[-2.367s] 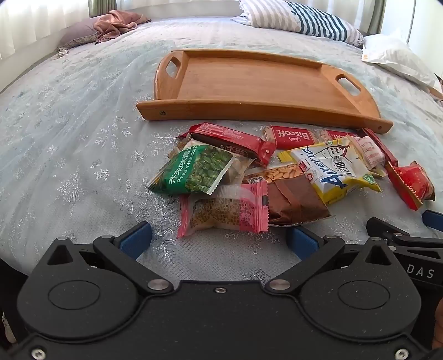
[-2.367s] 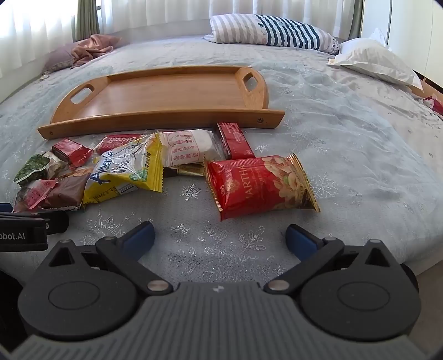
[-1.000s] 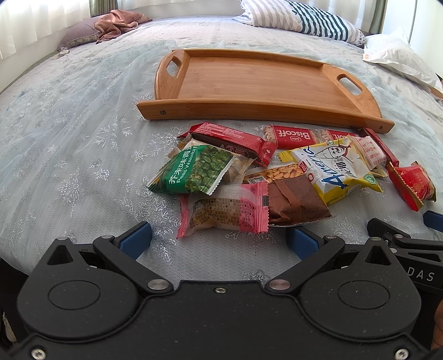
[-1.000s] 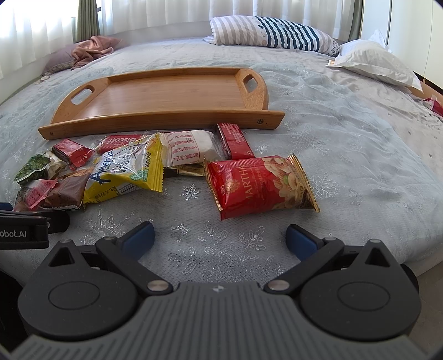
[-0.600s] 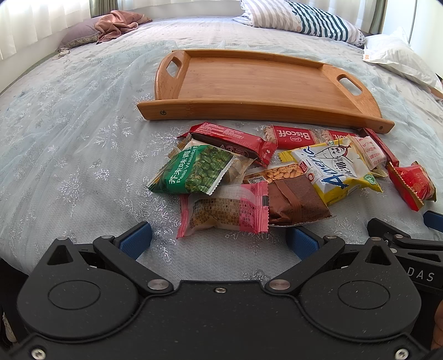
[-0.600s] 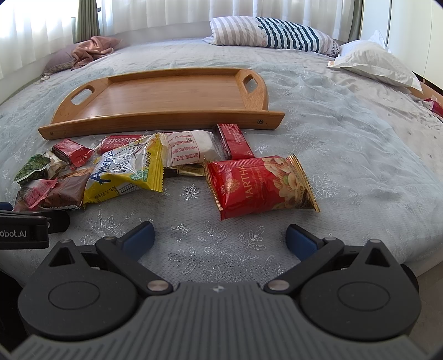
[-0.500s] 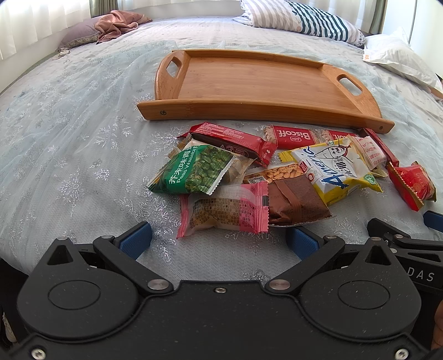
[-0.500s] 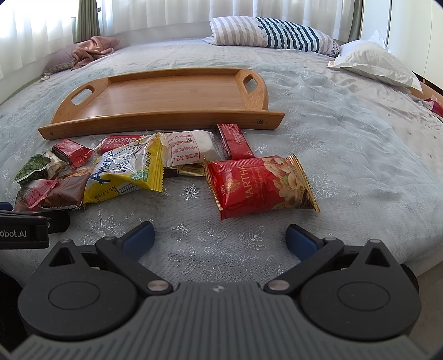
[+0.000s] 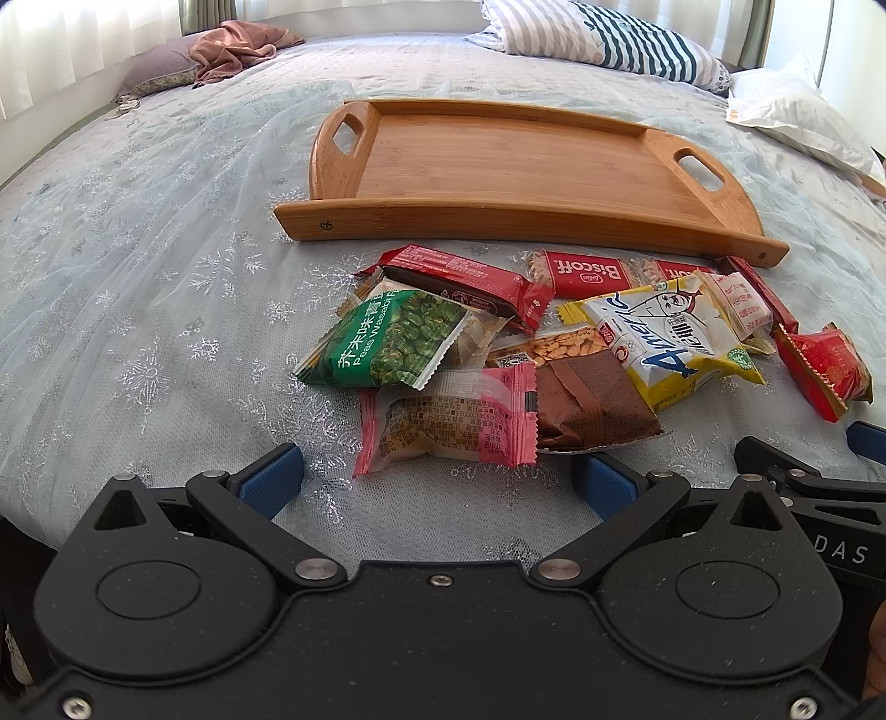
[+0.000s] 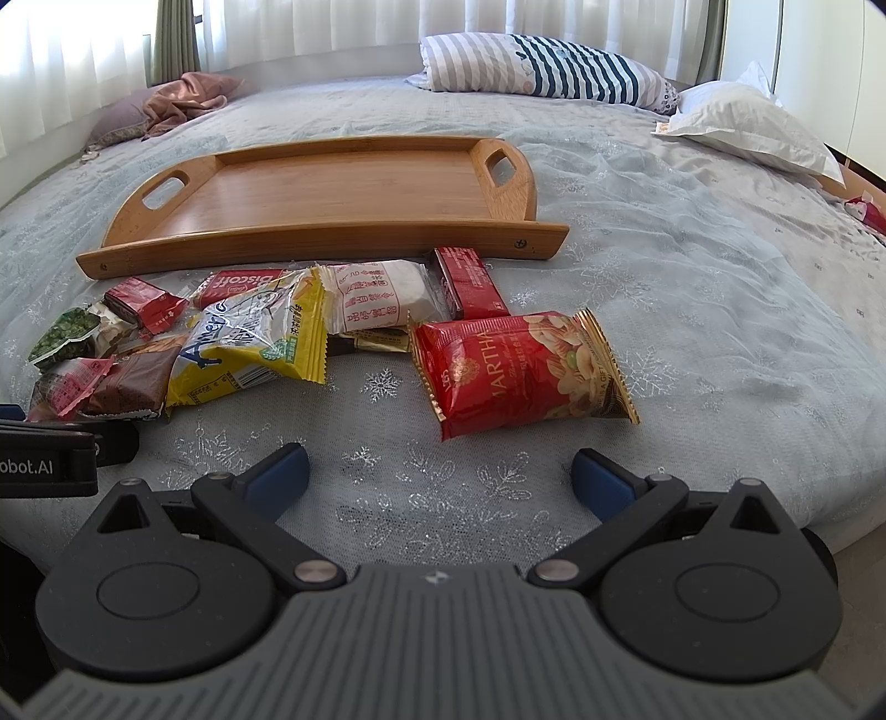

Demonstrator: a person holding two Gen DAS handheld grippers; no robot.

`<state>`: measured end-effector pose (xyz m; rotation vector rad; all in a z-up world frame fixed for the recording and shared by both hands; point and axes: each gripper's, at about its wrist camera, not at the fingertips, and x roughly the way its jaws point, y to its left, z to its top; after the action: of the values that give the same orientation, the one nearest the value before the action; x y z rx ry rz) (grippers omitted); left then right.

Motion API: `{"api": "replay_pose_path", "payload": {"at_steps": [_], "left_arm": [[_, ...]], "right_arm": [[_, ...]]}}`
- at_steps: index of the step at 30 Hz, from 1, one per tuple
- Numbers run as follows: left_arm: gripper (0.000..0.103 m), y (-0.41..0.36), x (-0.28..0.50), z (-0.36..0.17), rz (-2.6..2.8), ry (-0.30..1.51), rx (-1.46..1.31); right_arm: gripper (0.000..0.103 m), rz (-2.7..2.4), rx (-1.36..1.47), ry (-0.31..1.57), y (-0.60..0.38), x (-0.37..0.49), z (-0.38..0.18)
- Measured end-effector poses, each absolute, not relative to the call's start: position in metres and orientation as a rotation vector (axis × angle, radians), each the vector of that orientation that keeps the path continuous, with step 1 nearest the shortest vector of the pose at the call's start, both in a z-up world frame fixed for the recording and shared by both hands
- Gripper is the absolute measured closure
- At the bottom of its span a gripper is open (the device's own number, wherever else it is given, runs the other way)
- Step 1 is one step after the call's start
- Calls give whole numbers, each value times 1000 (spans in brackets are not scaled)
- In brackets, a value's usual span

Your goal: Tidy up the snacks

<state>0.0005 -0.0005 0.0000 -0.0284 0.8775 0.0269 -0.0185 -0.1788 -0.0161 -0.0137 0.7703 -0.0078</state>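
Observation:
An empty wooden tray [image 9: 498, 166] [image 10: 332, 194] lies on the bed behind a heap of snack packs. In the left wrist view the heap holds a green pea pack [image 9: 387, 340], a pink-edged pack [image 9: 448, 423], a brown pack [image 9: 592, 404], a yellow pack [image 9: 670, 338] and a red Biscoff pack [image 9: 590, 274]. A large red nut bag [image 10: 520, 371] lies nearest the right gripper. My left gripper [image 9: 437, 479] stands open just short of the pink-edged pack. Open too, my right gripper [image 10: 440, 476] hovers just before the red nut bag, holding nothing.
The light blue bedspread [image 10: 692, 288] spreads to the right. A striped pillow [image 10: 542, 66] and a white pillow [image 10: 747, 122] lie at the back, with a pink cloth [image 9: 238, 50] at the far left. The bed's edge drops off at the right [image 10: 847, 531].

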Motion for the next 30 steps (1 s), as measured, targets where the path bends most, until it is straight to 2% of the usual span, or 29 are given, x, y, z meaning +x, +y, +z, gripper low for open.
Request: {"api": "replay_pose_path", "payload": {"at_steps": [25, 30], "left_arm": [[0, 3, -14, 1, -7, 783, -22], [9, 9, -22, 14, -58, 753, -84]], "right_arm": [[0, 53, 11, 711, -190, -27, -15], [1, 53, 54, 640, -198, -35, -6]]}}
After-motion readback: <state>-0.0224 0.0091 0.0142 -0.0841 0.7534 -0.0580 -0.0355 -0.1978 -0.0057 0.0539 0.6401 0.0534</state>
